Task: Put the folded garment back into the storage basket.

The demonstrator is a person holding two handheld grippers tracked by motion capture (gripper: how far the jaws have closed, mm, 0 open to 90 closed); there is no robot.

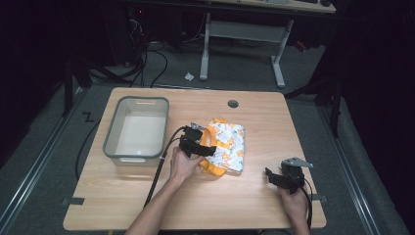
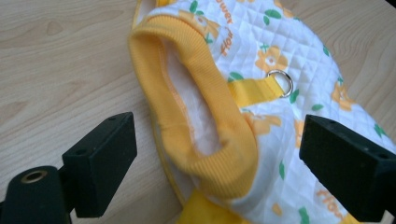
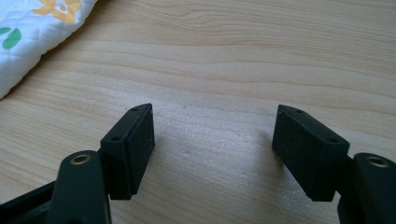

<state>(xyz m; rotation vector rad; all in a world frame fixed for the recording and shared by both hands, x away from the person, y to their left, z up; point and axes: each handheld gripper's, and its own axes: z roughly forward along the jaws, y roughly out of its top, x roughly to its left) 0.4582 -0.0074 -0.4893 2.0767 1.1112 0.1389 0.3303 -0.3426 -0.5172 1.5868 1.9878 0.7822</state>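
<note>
Beside the garment: my left tool [image 1: 208,149] hangs at the near-left edge of the small quilted white pet vest with orange flowers and ribbed yellow trim [image 1: 226,146], which lies flat on the light wooden tabletop [image 1: 147,196].
Left tool state: jaws spread wide, one on either side of the vest's yellow ribbed opening [image 2: 205,116]; the pads press on nothing, so I hold nothing.
Right tool state: my right tool [image 1: 274,177] sits well to the right of the vest and nearer me, jaws apart over bare wood, nothing between them; a corner of the vest shows at the far left of the right gripper view [image 3: 32,32].
Vest details: a yellow strap with a metal ring [image 2: 281,83] lies just beyond the ribbed opening.
Grey plastic tub [image 1: 111,142]: stands left of the vest, apart from it, and looks empty.
Step in hand: as I judge it, lining up a pinch on the ribbed collar.
Next move: lower the left tool so one pad goes inside the opening and one outside, close on the rib alone, not the quilted layer beneath, then lift toward the tub.
</note>
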